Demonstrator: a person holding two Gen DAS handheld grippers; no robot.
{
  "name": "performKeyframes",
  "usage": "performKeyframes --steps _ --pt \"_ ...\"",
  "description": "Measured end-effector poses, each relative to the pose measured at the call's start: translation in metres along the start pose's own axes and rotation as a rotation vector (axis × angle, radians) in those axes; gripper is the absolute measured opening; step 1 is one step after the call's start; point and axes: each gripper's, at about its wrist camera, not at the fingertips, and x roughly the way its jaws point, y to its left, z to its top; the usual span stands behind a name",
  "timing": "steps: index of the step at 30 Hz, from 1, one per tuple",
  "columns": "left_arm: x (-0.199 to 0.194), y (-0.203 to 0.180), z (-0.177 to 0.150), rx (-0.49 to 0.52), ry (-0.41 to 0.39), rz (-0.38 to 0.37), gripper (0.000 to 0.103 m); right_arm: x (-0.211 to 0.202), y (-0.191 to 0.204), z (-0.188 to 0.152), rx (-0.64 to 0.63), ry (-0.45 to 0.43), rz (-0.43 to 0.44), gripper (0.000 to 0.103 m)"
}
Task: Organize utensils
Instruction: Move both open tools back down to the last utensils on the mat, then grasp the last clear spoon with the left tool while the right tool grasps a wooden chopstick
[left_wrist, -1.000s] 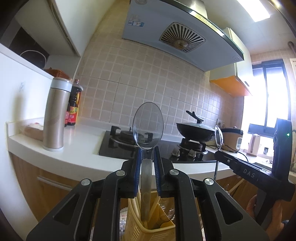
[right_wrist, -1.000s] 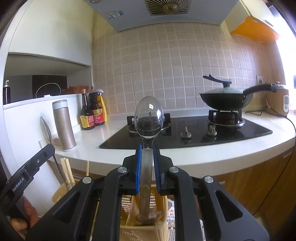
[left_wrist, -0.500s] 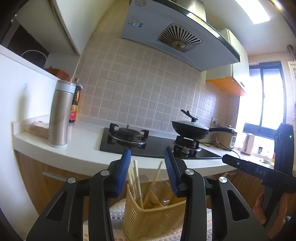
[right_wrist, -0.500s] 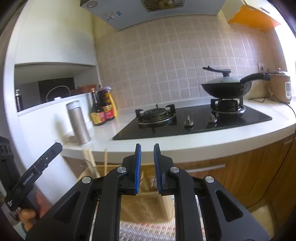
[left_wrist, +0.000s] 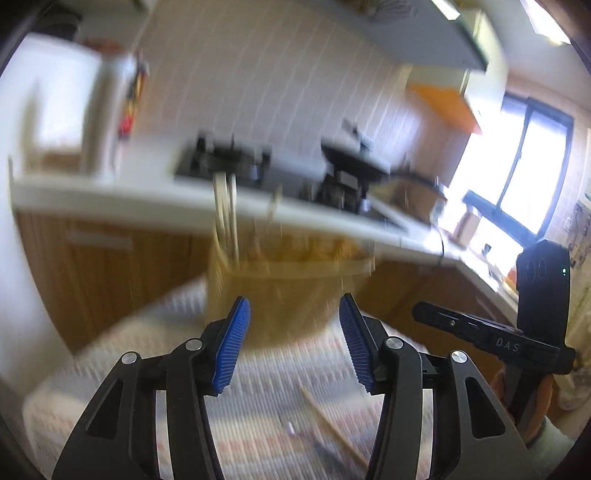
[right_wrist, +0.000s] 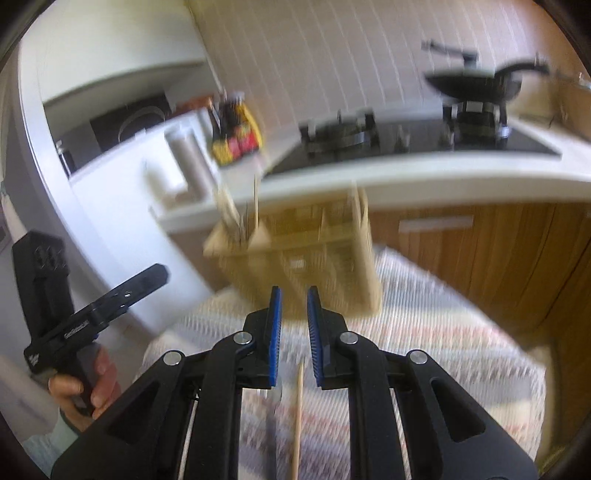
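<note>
Both grippers hung over the striped cloth, pointing down and forward at the yellow utensil basket (left_wrist: 291, 291). On the left gripper (left_wrist: 293, 345) the jaws were opening, the blue pads well apart with nothing between them; the basket wall showed through the gap, beyond the tips. The right gripper (right_wrist: 293, 338) kept its pads close together, with only a narrow slot of air showing and nothing caught in it.

The basket stood on the striped cloth (right_wrist: 461, 332) near the cloth's far edge, in front of the wooden cabinet fronts and below the overhanging lip of the white counter (right_wrist: 424, 173). Chopsticks (left_wrist: 225, 218) stood upright in its left compartment, their tips rising past the counter edge. More sticks leaned in its other sections, though the blur kept me from telling what else sat inside.

One loose chopstick (right_wrist: 298, 417) lay on the cloth, running back under the right gripper, just inside its right finger. In the left wrist view it (left_wrist: 332, 428) slanted across the cloth between that gripper's fingers.

Open cloth lay between the basket and both sets of tips. A white wall closed in the left side, and the cabinets rose close behind the basket. On the counter above stood a hob (right_wrist: 369, 140) with a dark pan (right_wrist: 476, 86).
</note>
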Motion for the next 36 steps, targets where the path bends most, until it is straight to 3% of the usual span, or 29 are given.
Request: performKeyframes --steps 4,8,14,15,18,19,27,31,36 --pt "0.027 0.004 -0.031 -0.047 0.204 -0.014 0.049 0.015 -0.002 -0.03 0.007 0.15 0.016 0.012" --pt "0.049 0.004 -0.057 -0.035 0.313 0.045 0.051 0.03 0.004 -0.062 -0.043 0.271 -0.001 0.014" --pt "0.079 0.003 -0.085 -0.042 0.428 0.071 0.056 0.042 0.0 -0.089 -0.03 0.358 0.012 0.014" --pt "0.083 0.0 -0.09 -0.032 0.446 0.082 0.058 0.043 0.0 -0.092 -0.032 0.365 0.011 0.019" --pt "0.091 -0.007 -0.099 0.003 0.473 0.104 0.058 0.041 0.002 -0.097 -0.056 0.359 -0.006 0.038" --pt "0.092 -0.011 -0.102 0.027 0.466 0.124 0.058 0.04 0.002 -0.098 -0.062 0.353 -0.014 0.04" --pt "0.113 -0.046 -0.109 0.254 0.487 0.266 0.053 0.035 -0.014 -0.101 -0.046 0.365 -0.074 0.04" --pt "0.111 -0.049 -0.109 0.29 0.491 0.276 0.05 0.034 -0.019 -0.1 -0.045 0.386 -0.097 0.04" --pt "0.108 -0.053 -0.108 0.338 0.501 0.277 0.02 0.043 -0.013 -0.095 -0.054 0.424 -0.108 0.04"
